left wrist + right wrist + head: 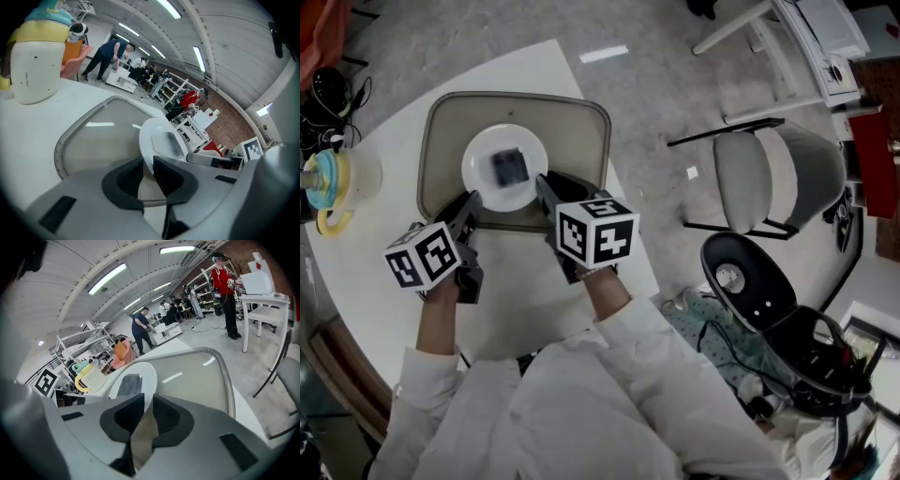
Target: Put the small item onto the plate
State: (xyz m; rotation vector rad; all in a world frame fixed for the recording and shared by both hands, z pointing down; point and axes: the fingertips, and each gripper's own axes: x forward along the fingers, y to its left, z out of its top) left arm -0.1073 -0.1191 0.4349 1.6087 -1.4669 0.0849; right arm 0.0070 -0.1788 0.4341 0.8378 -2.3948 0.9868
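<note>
Head view: white plate (483, 150) sits on the beige tray (517, 97), upper left of centre, on the round white table (534, 300). The small item (508, 167), dark and squarish, lies in the plate's middle, so that part of the job looks done. Your left gripper (474, 198) meets the plate's lower-left rim and your right gripper (542, 180) its lower-right rim. It is a two-sided hold, likely meant to keep the plate level so the item does not slide.

Left gripper view: jaws partly closed, with the white rim running down into the narrow gap between the pads. That reads as a pinch on the plate's edge. The item shows grey on the plate, right of centre.

Right gripper view: much the same, mirrored. Your jaws pinch the rim, and the item lies beyond them, left of centre. Whether the plate is lifted clear of the tray, no view lets you tell.
</note>
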